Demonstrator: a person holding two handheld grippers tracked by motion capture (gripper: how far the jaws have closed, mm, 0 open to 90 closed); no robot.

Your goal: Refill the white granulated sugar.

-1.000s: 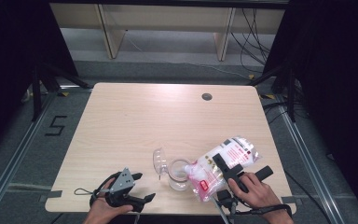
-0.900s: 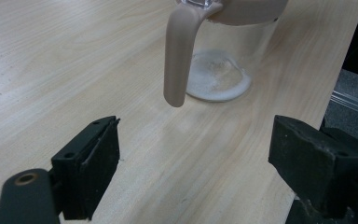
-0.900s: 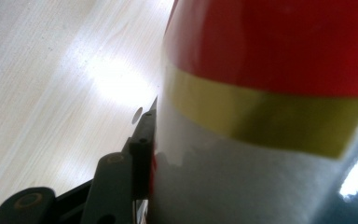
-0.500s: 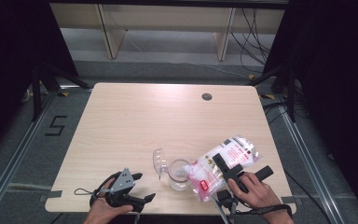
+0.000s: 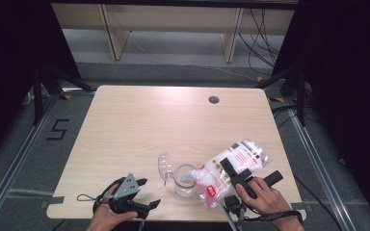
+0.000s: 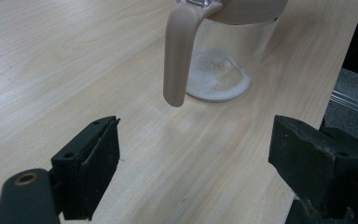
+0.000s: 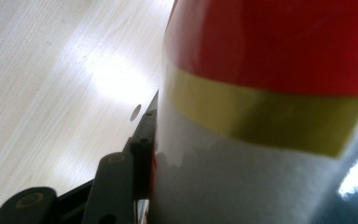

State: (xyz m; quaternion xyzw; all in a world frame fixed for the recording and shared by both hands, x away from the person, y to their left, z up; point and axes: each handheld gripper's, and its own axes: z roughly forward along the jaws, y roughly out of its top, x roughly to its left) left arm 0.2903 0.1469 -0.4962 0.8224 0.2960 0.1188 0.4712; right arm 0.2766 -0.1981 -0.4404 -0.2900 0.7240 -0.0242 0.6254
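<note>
A clear glass jar (image 5: 185, 182) stands near the table's front edge, its beige hinged lid (image 5: 164, 166) tipped open to the left. In the left gripper view the jar (image 6: 223, 60) has a thin layer of white powder on its bottom and a beige handle (image 6: 179, 51). My right gripper (image 5: 231, 173) is shut on a plastic bag (image 5: 243, 156) with a red and white label. The bag is tilted, with its lower end at the jar's mouth. Up close the bag (image 7: 270, 93) shows red, yellow and white bands against one finger (image 7: 142, 154). My left gripper (image 5: 147, 193) rests open, left of the jar.
The light wood table (image 5: 149, 125) has a small round cable hole (image 5: 214, 99) at the far right. Wooden shelf legs (image 5: 111, 29) stand on the floor behind it. A metal rail (image 5: 9, 178) runs along the floor at the left, beside a taped "5" (image 5: 58, 129).
</note>
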